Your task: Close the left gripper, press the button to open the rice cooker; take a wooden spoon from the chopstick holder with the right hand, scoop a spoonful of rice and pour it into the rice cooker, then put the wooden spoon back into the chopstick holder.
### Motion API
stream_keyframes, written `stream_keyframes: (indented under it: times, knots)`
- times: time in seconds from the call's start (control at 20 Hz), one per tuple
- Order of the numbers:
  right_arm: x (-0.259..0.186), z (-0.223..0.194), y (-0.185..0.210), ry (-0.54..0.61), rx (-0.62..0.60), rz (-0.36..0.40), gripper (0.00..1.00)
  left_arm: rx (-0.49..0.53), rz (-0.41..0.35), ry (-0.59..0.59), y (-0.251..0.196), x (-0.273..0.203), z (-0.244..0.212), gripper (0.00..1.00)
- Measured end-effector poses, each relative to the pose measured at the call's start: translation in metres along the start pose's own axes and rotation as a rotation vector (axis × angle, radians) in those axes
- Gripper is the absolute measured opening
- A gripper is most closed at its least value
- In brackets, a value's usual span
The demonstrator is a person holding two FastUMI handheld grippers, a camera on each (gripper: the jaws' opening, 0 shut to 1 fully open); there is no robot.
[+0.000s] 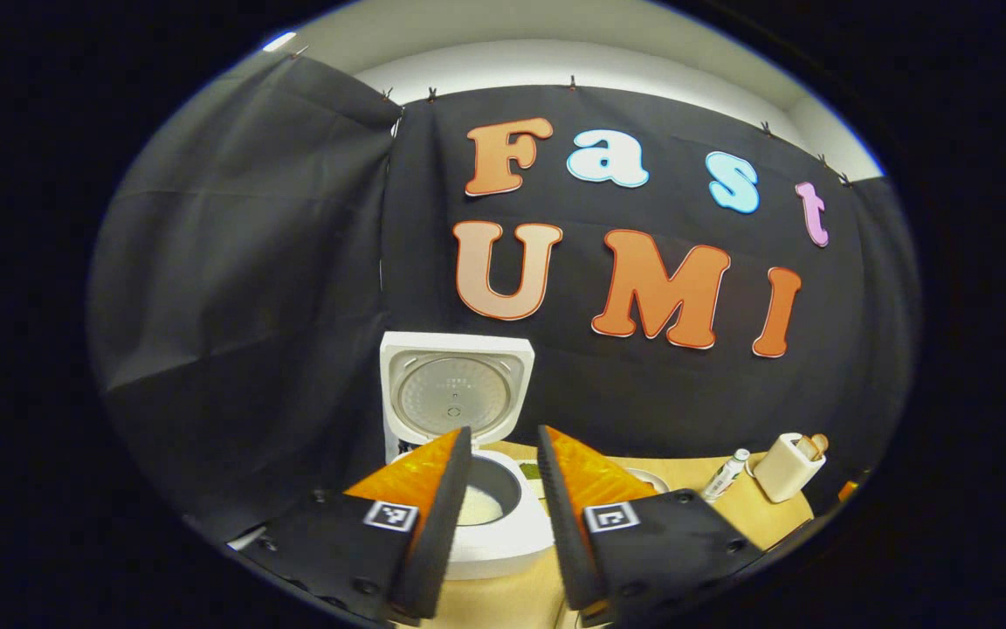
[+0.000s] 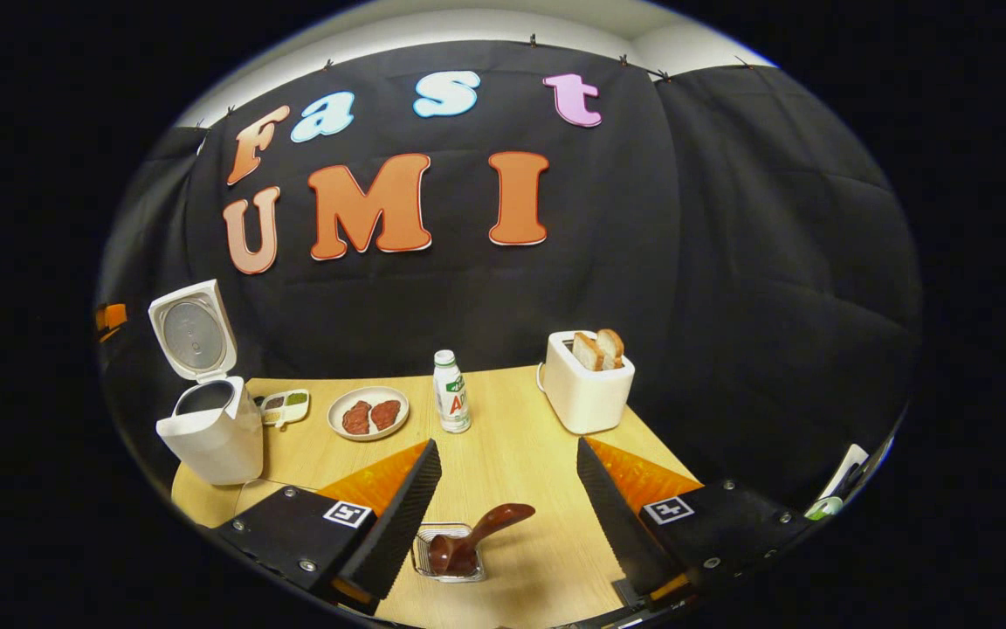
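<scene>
The white rice cooker (image 1: pixel 503 546) stands open just ahead of my left gripper (image 1: pixel 504 430), its lid (image 1: pixel 455 393) upright and white rice showing in the pot (image 1: pixel 478 505). The left fingers stand a little apart with nothing between them. Seen from the right gripper view, the cooker (image 2: pixel 210 437) sits at the table's left end, lid (image 2: pixel 193 332) raised. A dark wooden spoon (image 2: pixel 485 528) leans in a small wire chopstick holder (image 2: pixel 446 559) on the table. My right gripper (image 2: pixel 508 444) is open, with the holder low between its fingers and neither finger touching it.
On the wooden table (image 2: pixel 520 454) stand a plate of meat slices (image 2: pixel 368 412), a small sauce tray (image 2: pixel 285 406), a white bottle (image 2: pixel 451 393) and a white toaster with bread (image 2: pixel 586 384). The bottle (image 1: pixel 726 474) and toaster (image 1: pixel 787 467) lie right of the cooker.
</scene>
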State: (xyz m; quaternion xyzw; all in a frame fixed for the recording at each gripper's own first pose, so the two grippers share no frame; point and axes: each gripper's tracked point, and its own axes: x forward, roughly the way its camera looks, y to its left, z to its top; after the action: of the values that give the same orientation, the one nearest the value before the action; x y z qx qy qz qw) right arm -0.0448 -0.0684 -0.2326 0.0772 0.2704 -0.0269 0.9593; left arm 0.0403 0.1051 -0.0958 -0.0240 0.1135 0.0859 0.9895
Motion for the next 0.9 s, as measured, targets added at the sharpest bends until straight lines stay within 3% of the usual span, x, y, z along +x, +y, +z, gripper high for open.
stream_keyframes:
  times: [0.1,0.55,0.8,0.9]
  knots:
    - [0.01,-0.013,0.003,0.04,0.025,0.023,0.98,0.04,0.019,-0.037,-0.005,-0.011,0.007,0.8]
    - [0.056,-0.095,-0.002,0.248,0.251,0.095,0.95,0.144,0.01,-0.143,-0.043,-0.056,0.019,0.86]
    - [0.067,-0.117,0.013,0.259,0.344,0.132,0.77,0.176,-0.022,-0.116,-0.064,-0.066,0.006,0.87]
    - [0.072,-0.121,0.018,0.254,0.373,0.152,0.69,0.197,-0.037,-0.105,-0.071,-0.066,0.003,0.93]
